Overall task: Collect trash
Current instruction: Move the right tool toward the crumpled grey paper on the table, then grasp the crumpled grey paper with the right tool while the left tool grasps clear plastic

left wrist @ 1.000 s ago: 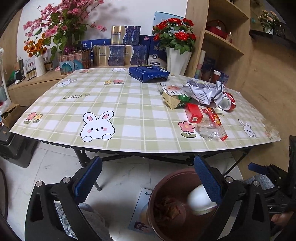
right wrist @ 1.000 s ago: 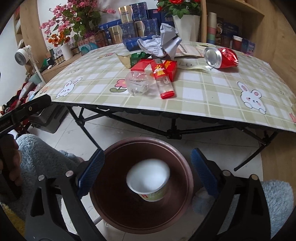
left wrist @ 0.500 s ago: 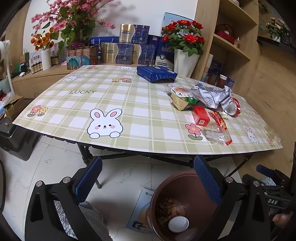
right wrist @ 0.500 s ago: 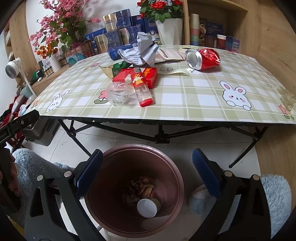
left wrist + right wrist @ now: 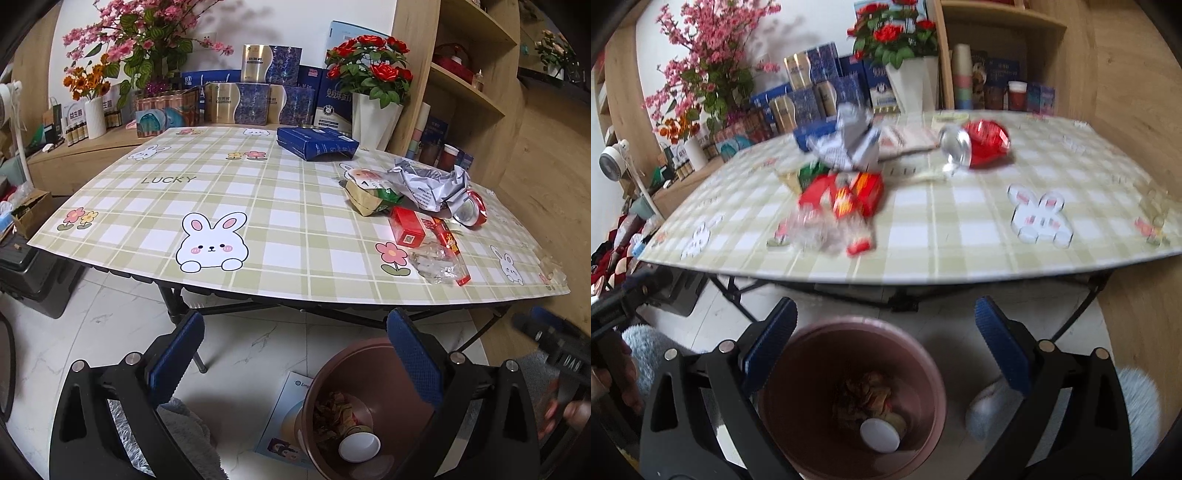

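A brown bin (image 5: 384, 363) (image 5: 925, 369) stands on the floor in front of the table, holding a white cup (image 5: 359, 447) (image 5: 879, 435) and scraps. On the checked table lie a red box (image 5: 406, 227) (image 5: 868, 188), a long red packet (image 5: 452, 251), clear crumpled plastic (image 5: 430, 262) (image 5: 812, 230), a crushed red can (image 5: 472, 208) (image 5: 982, 142), crumpled grey paper (image 5: 428, 184) (image 5: 849, 142) and a green-gold wrapper (image 5: 369, 197). My left gripper (image 5: 295, 354) is open above the floor left of the bin. My right gripper (image 5: 886, 334) is open over the bin, empty.
A blue box (image 5: 317, 142) lies further back on the table. Flower vases (image 5: 373, 114) and stacked boxes stand behind it, wooden shelves (image 5: 465, 85) at right. A booklet (image 5: 288, 413) lies on the floor beside the bin. A fluffy slipper (image 5: 1134, 402) is at right.
The white cup fell from between the right gripper's fingers into the bin. The right gripper has since risen and tilted up toward the table; that view is blurred.
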`<action>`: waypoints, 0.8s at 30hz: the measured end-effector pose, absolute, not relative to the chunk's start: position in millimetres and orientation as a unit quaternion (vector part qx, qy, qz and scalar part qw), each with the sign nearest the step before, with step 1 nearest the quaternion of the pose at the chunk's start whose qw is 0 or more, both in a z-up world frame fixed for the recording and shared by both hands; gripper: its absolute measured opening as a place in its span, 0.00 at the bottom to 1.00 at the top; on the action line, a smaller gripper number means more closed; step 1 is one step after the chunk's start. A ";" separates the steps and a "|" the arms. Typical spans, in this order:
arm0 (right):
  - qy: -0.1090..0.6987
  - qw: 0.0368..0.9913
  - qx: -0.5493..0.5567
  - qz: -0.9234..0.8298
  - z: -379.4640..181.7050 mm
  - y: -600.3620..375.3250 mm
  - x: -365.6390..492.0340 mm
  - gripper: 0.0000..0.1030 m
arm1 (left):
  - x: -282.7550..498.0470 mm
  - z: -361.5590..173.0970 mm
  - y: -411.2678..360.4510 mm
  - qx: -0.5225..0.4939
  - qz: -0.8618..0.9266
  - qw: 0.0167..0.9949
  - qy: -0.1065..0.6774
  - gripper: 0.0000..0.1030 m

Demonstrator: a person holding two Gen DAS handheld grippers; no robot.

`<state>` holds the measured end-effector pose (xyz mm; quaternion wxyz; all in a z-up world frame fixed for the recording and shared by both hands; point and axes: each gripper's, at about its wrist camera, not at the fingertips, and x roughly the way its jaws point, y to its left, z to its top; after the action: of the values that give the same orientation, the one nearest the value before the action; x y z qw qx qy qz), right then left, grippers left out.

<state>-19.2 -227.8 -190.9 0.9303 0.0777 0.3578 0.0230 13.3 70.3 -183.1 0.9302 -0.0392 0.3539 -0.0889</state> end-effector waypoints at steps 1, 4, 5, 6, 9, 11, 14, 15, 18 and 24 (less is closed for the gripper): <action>0.351 0.933 0.077 0.027 -186.5 -230.3 -16.2 0.93 | 13.9 -182.9 70.8 -0.041 -0.087 0.931 0.353 0.94; 0.334 0.939 0.070 0.035 -171.0 -236.1 1.1 0.93 | 16.5 -180.6 72.0 -0.043 -0.085 0.932 0.350 0.94; 0.328 0.941 0.068 0.039 -165.9 -237.1 7.7 0.93 | 17.2 -180.1 72.5 -0.045 -0.085 0.932 0.348 0.94; 0.320 0.944 0.063 0.047 -158.3 -237.5 18.9 0.93 | 18.6 -180.4 72.9 -0.047 -0.084 0.933 0.348 0.94; 0.306 0.949 0.036 0.062 -144.6 -231.8 48.0 0.93 | 23.7 -184.2 72.0 -0.050 -0.082 0.930 0.356 0.94; 0.305 0.949 0.011 0.073 -140.0 -225.5 70.0 0.93 | 25.2 -184.6 72.1 -0.051 -0.082 0.930 0.355 0.94; 0.314 0.945 -0.014 0.087 -139.0 -215.8 104.7 0.92 | 28.1 -185.5 71.9 -0.055 -0.084 0.930 0.355 0.94; 0.316 0.944 -0.019 0.090 -139.2 -213.0 113.4 0.92 | 29.3 -186.0 71.8 -0.056 -0.086 0.929 0.356 0.94; 0.329 0.939 -0.028 0.096 -144.0 -208.5 142.9 0.91 | 34.7 -188.7 69.9 -0.061 -0.091 0.926 0.361 0.94; 0.408 0.907 0.022 0.106 -170.2 -214.7 185.9 0.37 | 41.7 -193.0 64.5 -0.062 -0.099 0.923 0.366 0.94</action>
<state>185.9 -214.7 -170.2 0.9067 0.0223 0.4076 0.1065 41.7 64.5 -193.0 0.9231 -0.0624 0.3663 -0.0989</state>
